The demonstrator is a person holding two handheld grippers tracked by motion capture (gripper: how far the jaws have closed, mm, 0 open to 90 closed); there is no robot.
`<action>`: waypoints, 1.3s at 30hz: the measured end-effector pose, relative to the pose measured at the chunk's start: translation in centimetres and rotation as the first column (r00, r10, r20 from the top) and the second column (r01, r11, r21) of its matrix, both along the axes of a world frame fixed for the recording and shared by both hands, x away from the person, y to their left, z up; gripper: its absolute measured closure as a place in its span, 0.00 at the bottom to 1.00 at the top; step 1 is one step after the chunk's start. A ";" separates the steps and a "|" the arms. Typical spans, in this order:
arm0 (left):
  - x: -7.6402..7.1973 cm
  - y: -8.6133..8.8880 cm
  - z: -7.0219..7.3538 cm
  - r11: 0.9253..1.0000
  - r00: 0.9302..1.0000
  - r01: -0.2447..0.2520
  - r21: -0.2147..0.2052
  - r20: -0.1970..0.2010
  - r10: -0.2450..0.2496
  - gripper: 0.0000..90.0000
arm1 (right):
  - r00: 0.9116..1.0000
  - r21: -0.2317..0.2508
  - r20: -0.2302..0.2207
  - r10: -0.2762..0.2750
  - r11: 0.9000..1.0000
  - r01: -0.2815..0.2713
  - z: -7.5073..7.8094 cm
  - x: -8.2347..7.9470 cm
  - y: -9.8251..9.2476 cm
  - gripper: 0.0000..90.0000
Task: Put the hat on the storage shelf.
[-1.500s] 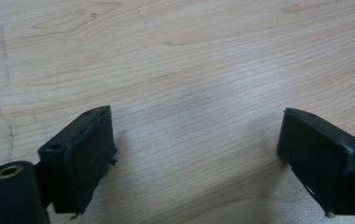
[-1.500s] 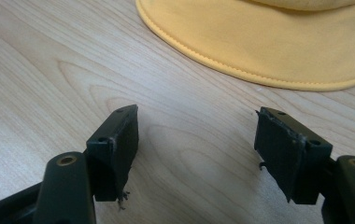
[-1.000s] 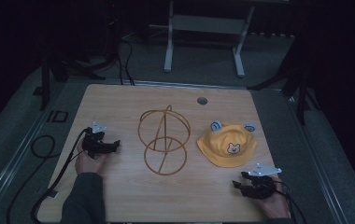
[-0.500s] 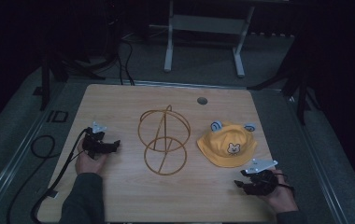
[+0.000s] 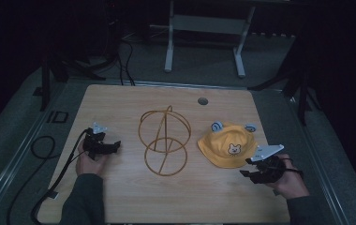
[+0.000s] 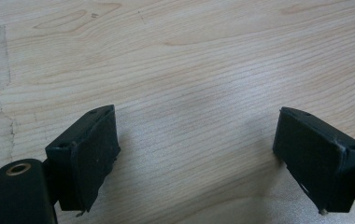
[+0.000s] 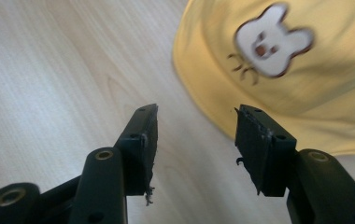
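Observation:
A yellow hat point(image 5: 230, 145) with a bear face and two blue ears lies on the right half of the wooden table point(image 5: 120, 197). A wire frame point(image 5: 164, 140) of golden hoops stands at the middle. My right gripper point(image 5: 245, 167) hovers just in front of the hat's brim, pointing left. In the right gripper view the right gripper point(image 7: 196, 112) is open with nothing between its fingers. Its jaws have just been opening a little after narrowing. The hat point(image 7: 306, 93) lies just beyond them. My left gripper point(image 5: 113, 147) rests left of the frame, and its open jaws point(image 6: 196, 116) frame bare wood.
A round hole point(image 5: 203, 101) sits near the table's far edge. A metal stand point(image 5: 204, 37) is on the floor behind the table. A black cable point(image 5: 45, 150) trails off the left side. The table's right edge runs close to my right hand.
My right gripper has lifted off the table and come closer to the hat's brim. The left gripper, the hat and the wire frame have not moved.

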State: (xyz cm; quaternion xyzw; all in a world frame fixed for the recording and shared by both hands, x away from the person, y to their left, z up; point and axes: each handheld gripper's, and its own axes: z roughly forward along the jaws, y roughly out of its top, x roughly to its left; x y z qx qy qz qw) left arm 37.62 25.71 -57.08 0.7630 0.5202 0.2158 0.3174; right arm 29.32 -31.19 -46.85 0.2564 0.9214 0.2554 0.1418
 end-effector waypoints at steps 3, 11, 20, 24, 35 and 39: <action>0.0 0.0 0.0 1.000 1.000 0.000 0.000 0.000 0.000 0.16 | 1.000 -0.028 0.010 0.017 0.999 -0.017 1.2 0.7 0.2 0.54; 0.0 -0.1 0.0 1.000 1.000 0.002 0.000 0.001 -0.002 0.16 | 0.999 -0.075 0.011 0.041 0.996 -0.040 2.8 2.9 1.1 0.53; 0.0 -0.1 0.0 1.000 1.000 0.002 0.000 0.001 -0.002 0.16 | 0.999 -0.093 0.035 0.041 0.995 -0.038 4.9 5.1 1.4 0.51; 0.0 -0.1 0.0 1.000 1.000 0.002 0.000 0.001 -0.002 0.16 | 0.998 -0.147 0.031 0.062 0.987 -0.056 5.4 5.9 2.1 0.50; 0.0 -0.1 0.0 1.000 1.000 0.003 0.000 -0.001 -0.003 0.16 | 0.995 -0.219 0.029 0.092 0.972 -0.083 6.5 8.8 3.7 0.47; 0.0 -0.1 0.0 1.000 1.000 0.002 -0.001 0.000 -0.002 0.16 | 0.995 -0.260 0.013 0.096 0.961 -0.089 6.2 9.8 4.2 0.46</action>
